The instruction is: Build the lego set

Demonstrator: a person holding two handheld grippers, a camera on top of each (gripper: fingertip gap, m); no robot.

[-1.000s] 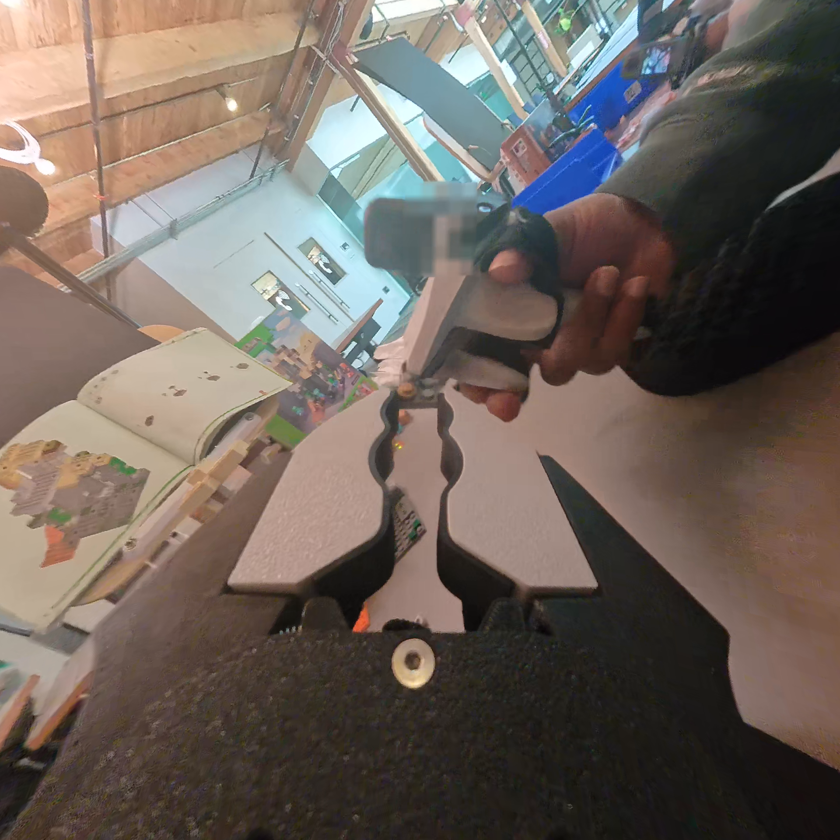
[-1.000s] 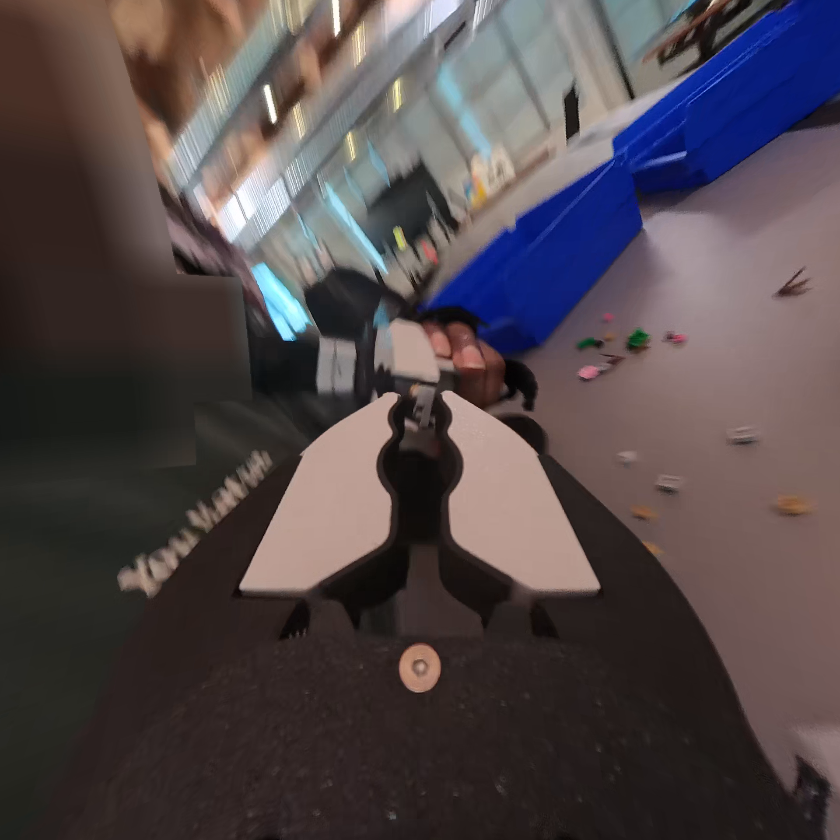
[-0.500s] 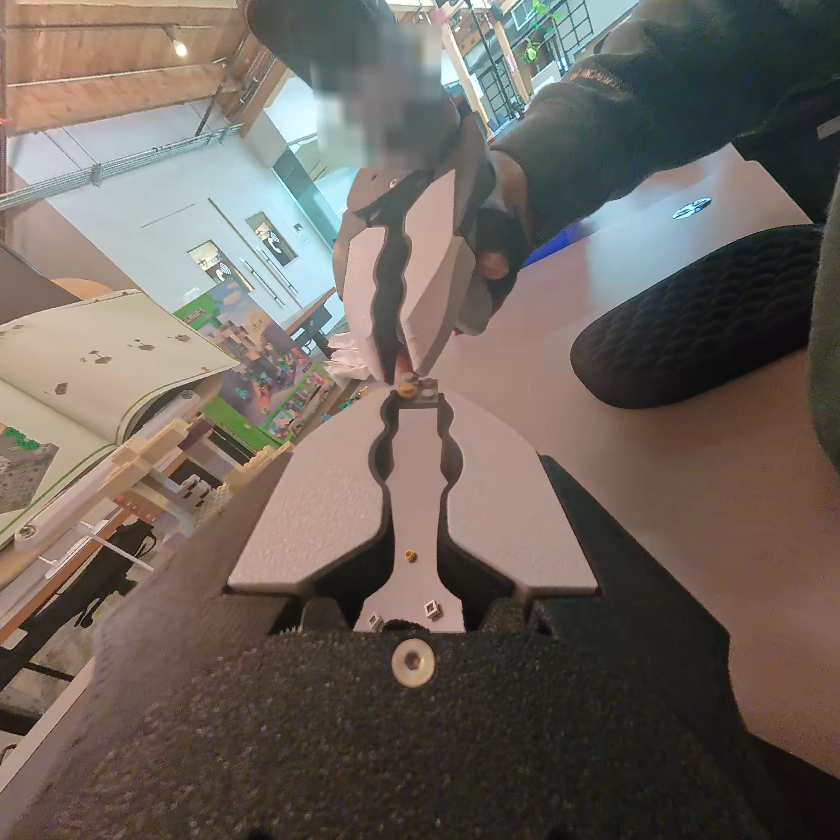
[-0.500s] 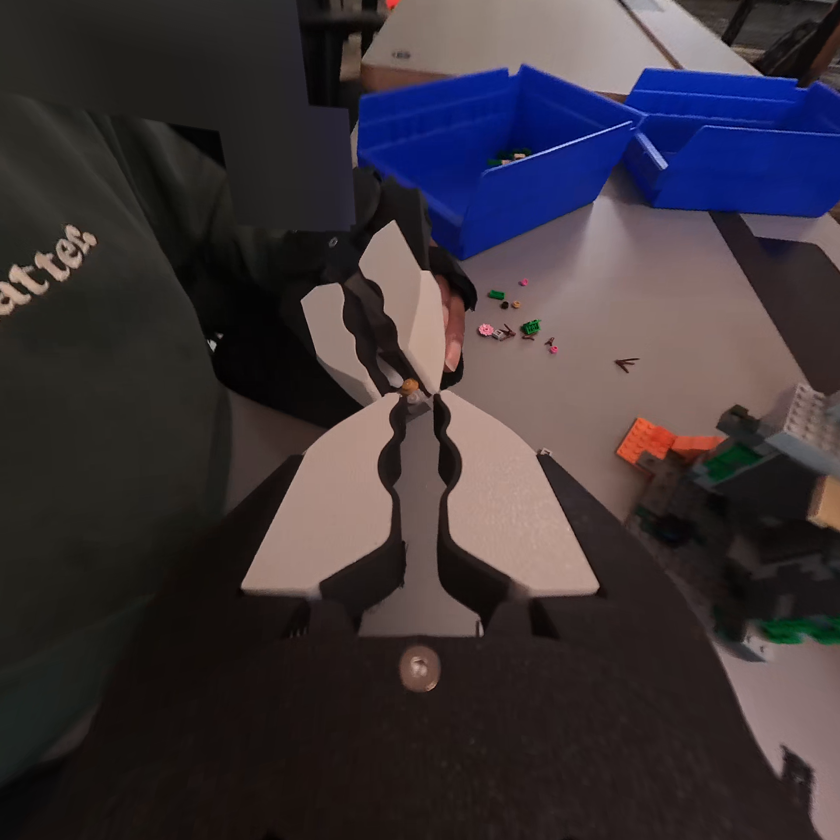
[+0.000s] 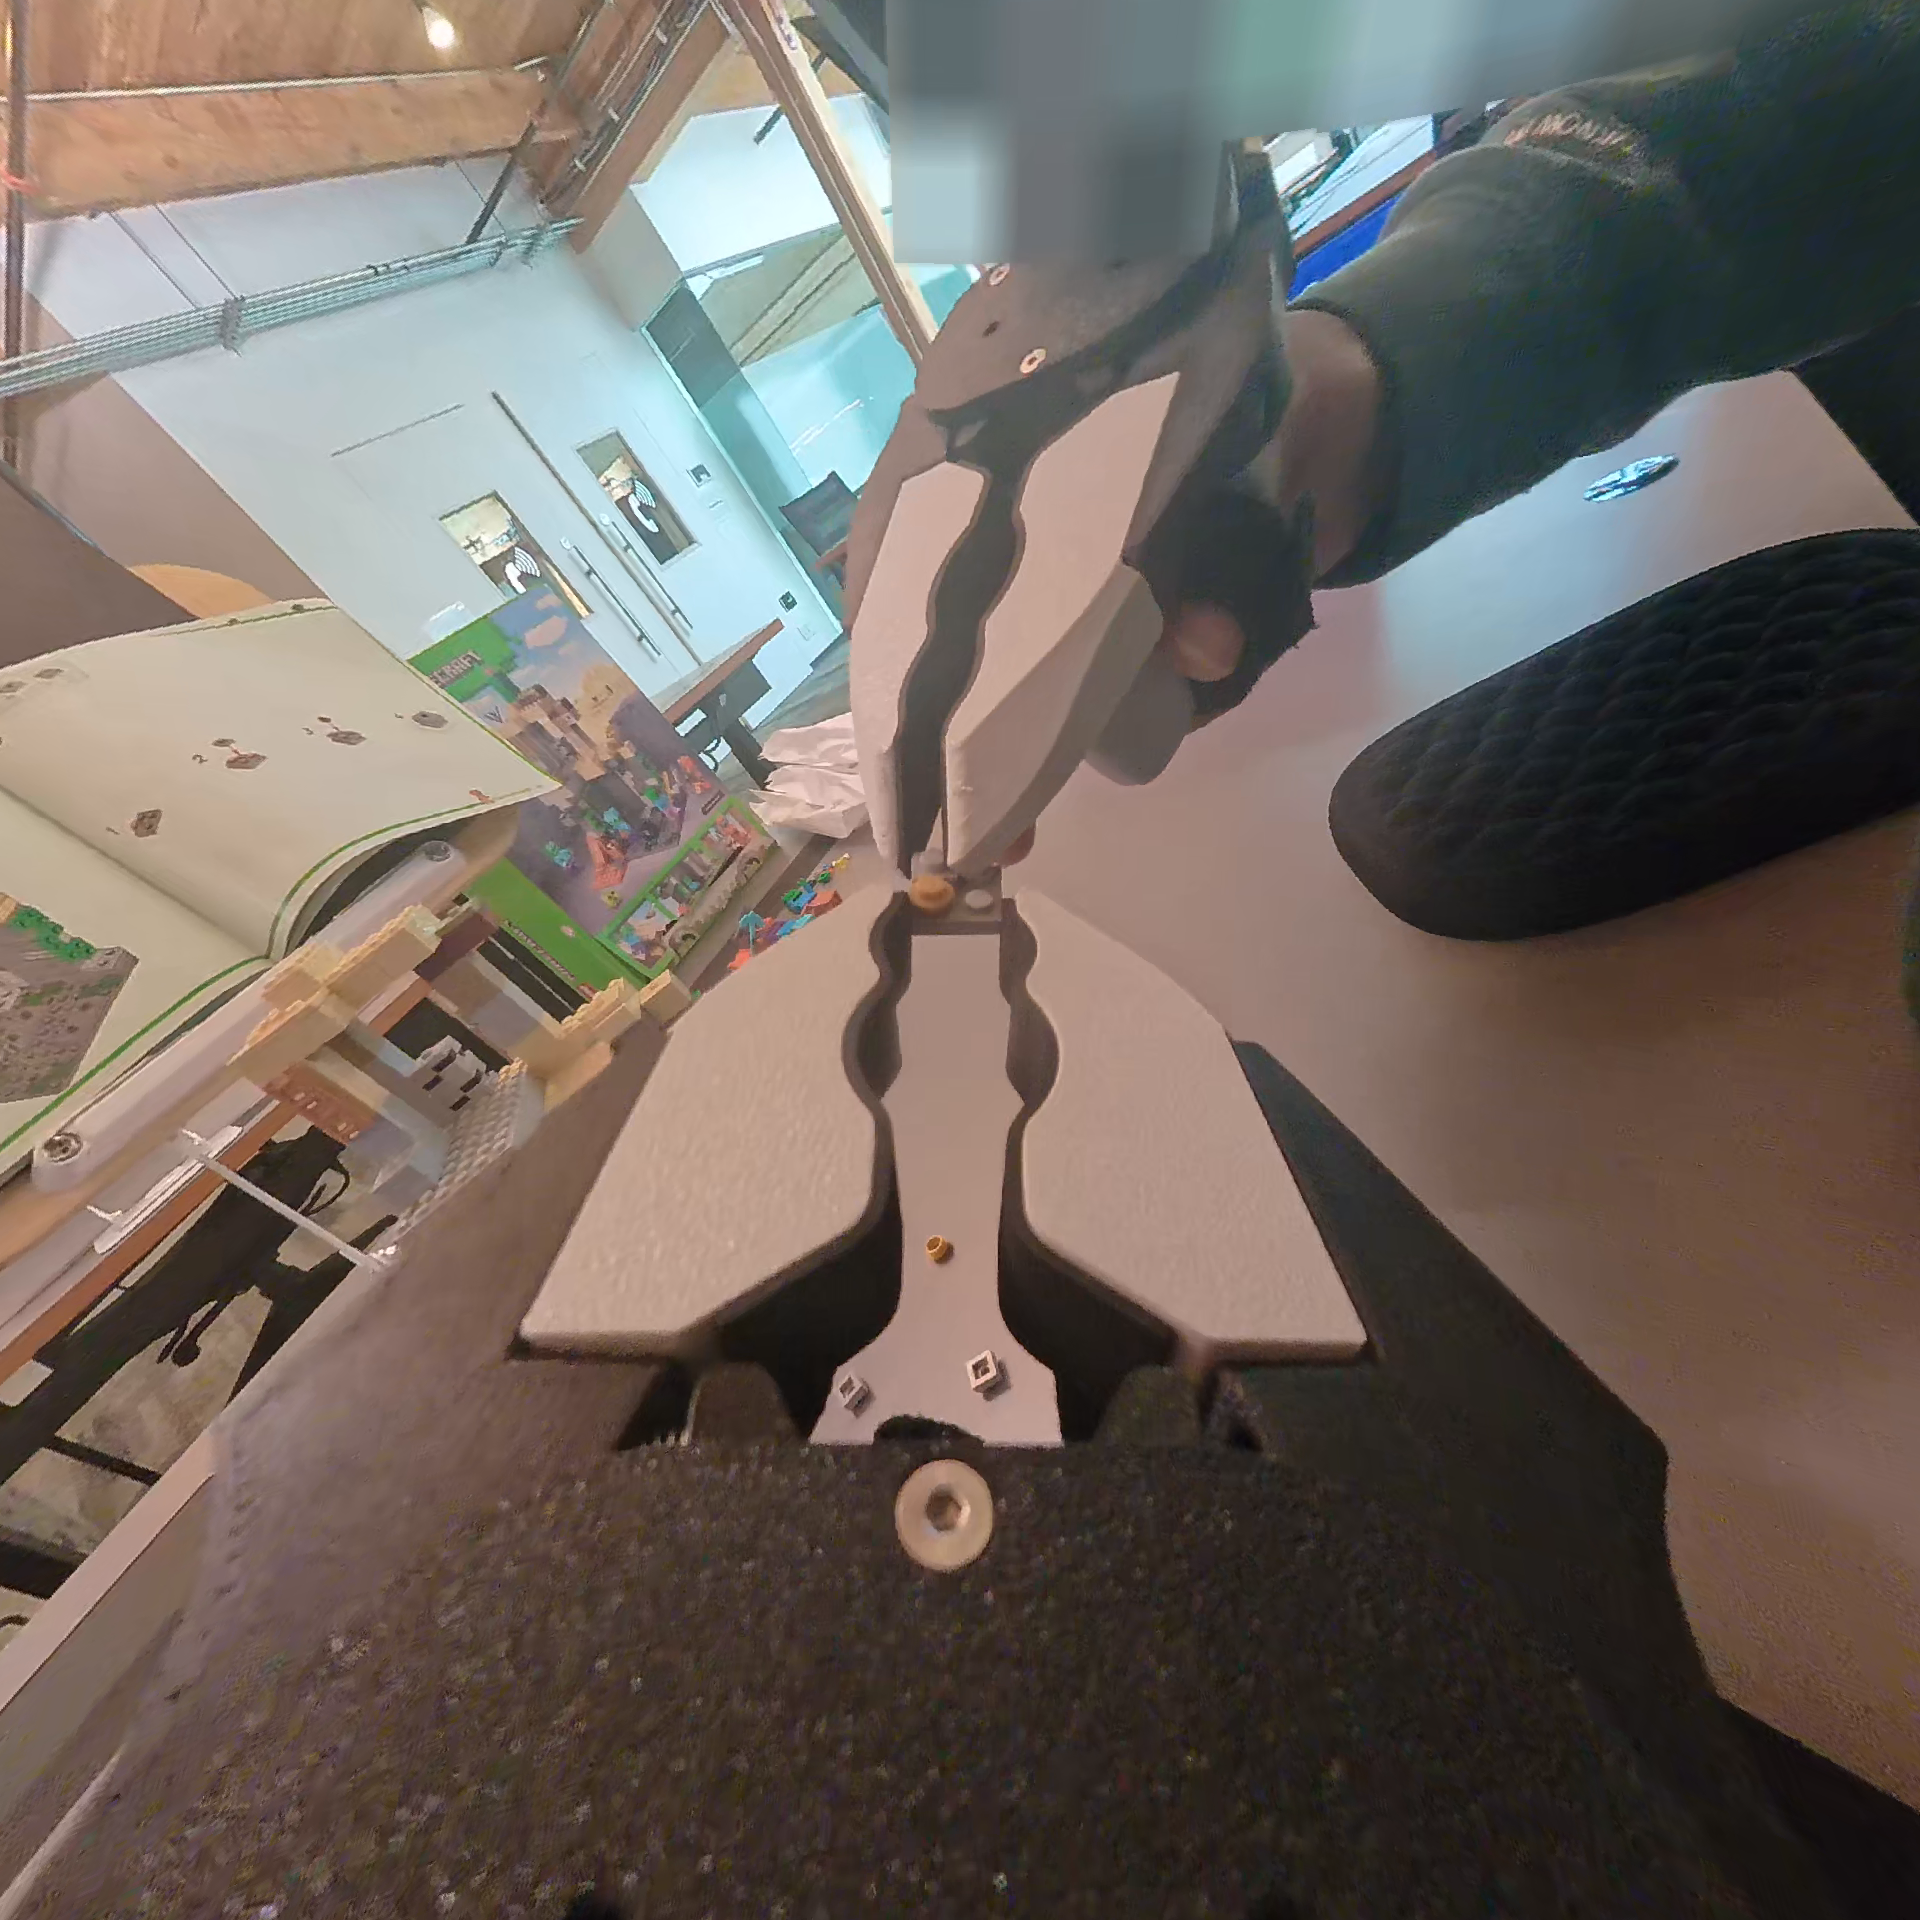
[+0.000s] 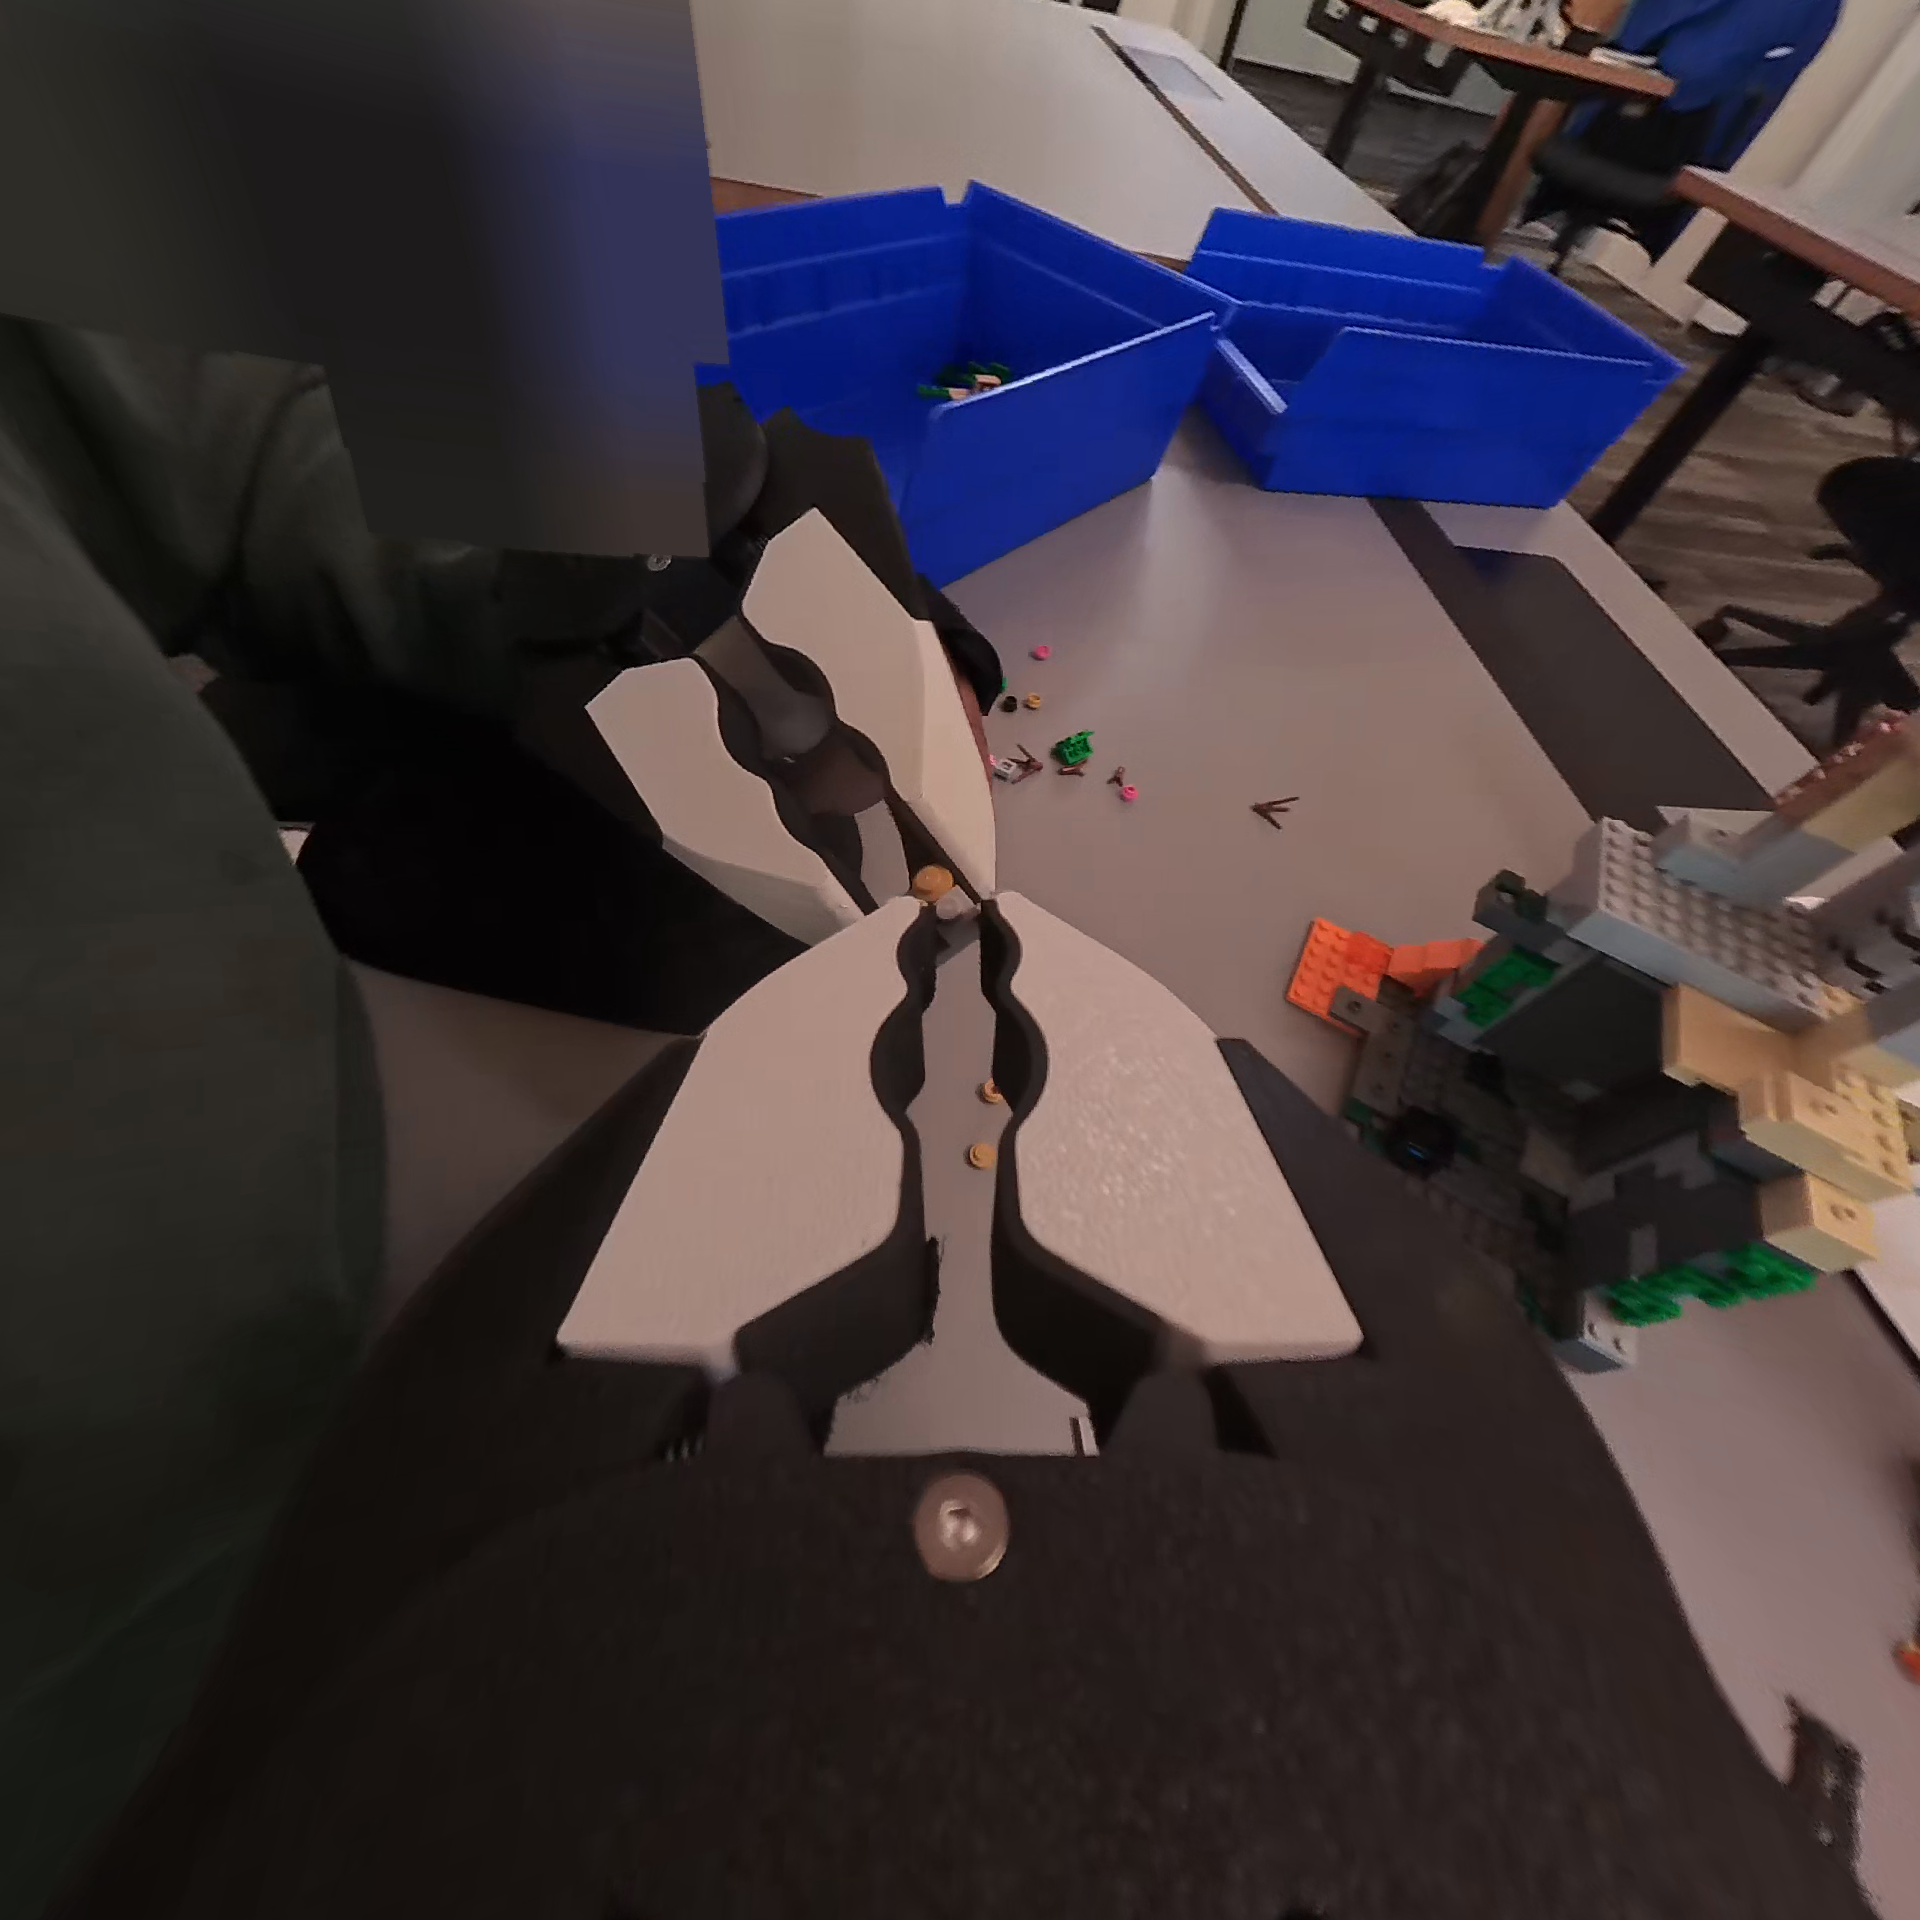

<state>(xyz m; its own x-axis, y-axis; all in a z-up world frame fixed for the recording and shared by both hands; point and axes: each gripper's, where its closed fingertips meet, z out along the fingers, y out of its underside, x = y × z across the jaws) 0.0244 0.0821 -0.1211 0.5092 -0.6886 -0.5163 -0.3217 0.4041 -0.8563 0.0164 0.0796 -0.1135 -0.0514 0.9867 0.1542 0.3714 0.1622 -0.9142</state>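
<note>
office/workspace | desks [image 6: 1818, 223] | office chair [image 6: 1881, 623] | glass partitions [image 5: 790, 343]

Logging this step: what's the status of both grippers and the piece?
Left gripper shut on small dark grey plate carrying tan round stud. Right gripper shut, tips at the plate. Nothing between them.

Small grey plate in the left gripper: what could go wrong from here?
1. The left gripper pinches the small grey plate only by its tips; pressure from the right gripper above could twist it loose.
2. The tan round stud on the plate's end might pop off among lookalike loose tan studs on the grey table.
</note>
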